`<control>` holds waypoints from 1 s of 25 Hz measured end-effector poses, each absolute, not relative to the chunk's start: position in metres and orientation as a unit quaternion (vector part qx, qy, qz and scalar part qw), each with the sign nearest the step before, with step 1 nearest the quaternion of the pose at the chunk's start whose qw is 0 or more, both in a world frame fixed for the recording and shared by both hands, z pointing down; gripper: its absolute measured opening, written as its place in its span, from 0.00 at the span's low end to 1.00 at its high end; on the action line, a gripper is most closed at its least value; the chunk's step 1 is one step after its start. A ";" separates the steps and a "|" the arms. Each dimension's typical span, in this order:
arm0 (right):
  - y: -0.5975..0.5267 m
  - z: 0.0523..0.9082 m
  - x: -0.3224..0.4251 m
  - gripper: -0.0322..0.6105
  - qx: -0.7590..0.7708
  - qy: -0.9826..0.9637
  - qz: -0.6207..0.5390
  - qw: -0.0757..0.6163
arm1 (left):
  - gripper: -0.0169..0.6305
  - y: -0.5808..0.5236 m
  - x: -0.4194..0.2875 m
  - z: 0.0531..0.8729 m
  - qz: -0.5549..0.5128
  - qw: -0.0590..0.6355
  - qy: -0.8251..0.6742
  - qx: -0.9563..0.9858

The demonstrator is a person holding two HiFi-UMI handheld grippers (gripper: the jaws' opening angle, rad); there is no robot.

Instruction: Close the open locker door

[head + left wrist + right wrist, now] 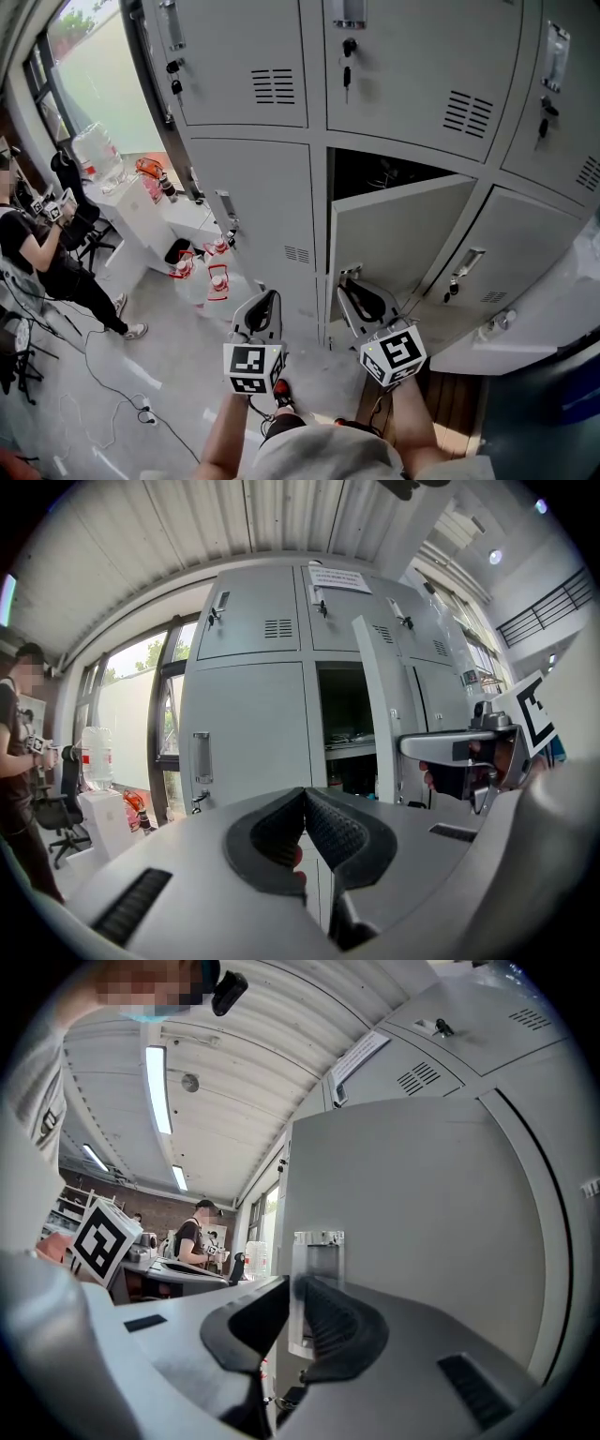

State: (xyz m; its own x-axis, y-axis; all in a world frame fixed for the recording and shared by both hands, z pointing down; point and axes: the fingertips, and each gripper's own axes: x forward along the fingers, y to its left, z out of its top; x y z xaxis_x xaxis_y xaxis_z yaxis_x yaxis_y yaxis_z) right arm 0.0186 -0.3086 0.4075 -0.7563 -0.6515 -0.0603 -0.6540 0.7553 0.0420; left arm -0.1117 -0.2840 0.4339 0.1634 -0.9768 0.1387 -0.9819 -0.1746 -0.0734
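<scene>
The open locker door (403,234) is grey and stands swung out from the middle locker of the lower row, with the dark compartment (375,173) showing above its top edge. My right gripper (349,281) is at the door's free edge. In the right gripper view the jaws (293,1283) are pressed on that edge of the door (412,1222), beside its pale handle plate (319,1251). My left gripper (270,298) hovers to the left in front of the neighbouring shut door, jaws (305,794) together and holding nothing. The left gripper view also shows the open door (380,714).
The surrounding locker doors (253,202) are shut, and some have keys (349,70) hanging in their locks. Water bottles (202,272) stand on the floor at the left, by a white table (131,202). A person (37,244) stands far left. Cables (103,375) lie on the floor.
</scene>
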 end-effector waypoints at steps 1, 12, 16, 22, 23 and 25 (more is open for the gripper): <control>-0.312 0.407 0.016 0.14 -0.350 0.936 0.030 0.021 | 0.06 -0.287 -0.115 0.434 0.076 0.017 -0.642 0.762; -0.353 0.408 0.000 0.14 -0.390 0.920 0.028 0.018 | 0.06 -0.319 -0.144 0.443 0.074 0.027 -0.639 0.765; -0.367 0.408 -0.004 0.14 -0.401 0.915 0.027 0.017 | 0.06 -0.335 -0.152 0.442 0.071 0.027 -0.634 0.770; -0.388 0.408 -0.008 0.14 -0.424 0.906 0.019 0.008 | 0.06 -0.362 -0.157 0.433 0.070 0.027 -0.616 0.784; -0.392 0.408 -0.009 0.14 -0.428 0.903 0.018 0.007 | 0.06 -0.366 -0.157 0.432 0.071 0.027 -0.612 0.787; -0.399 0.408 -0.009 0.14 -0.439 0.899 0.015 0.006 | 0.06 -0.374 -0.156 0.431 0.073 0.027 -0.603 0.794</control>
State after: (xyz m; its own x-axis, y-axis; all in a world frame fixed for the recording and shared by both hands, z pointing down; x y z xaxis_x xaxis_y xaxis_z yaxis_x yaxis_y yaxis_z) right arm -0.0089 -0.3993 0.4082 -0.6152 -0.7880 -0.0234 -0.7883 0.6149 0.0219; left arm -0.1564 -0.3740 0.4306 0.2615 -0.9537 0.1489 -0.9615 -0.2708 -0.0460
